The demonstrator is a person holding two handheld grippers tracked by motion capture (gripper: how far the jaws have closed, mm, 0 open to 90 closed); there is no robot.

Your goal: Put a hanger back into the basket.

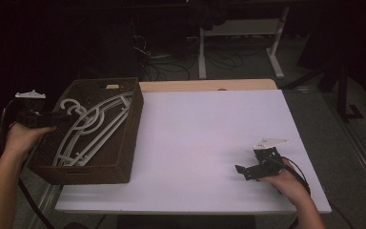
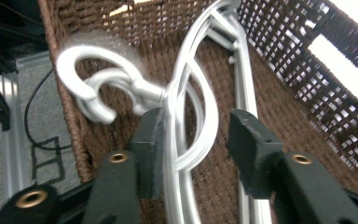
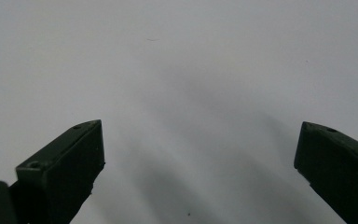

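— Hangers [image 1: 91,125] lay in the basket [image 1: 124,157] at left of frame; left gripper [image 2: 193,130] was released around them.
— Right gripper [image 3: 200,149] gaped, empty. Best withdrawn straight, without snagging hooks.

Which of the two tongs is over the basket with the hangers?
The left tongs, held at the brown basket's left edge above the white hangers. The right tongs rest apart on the bare white table, with nothing between them.
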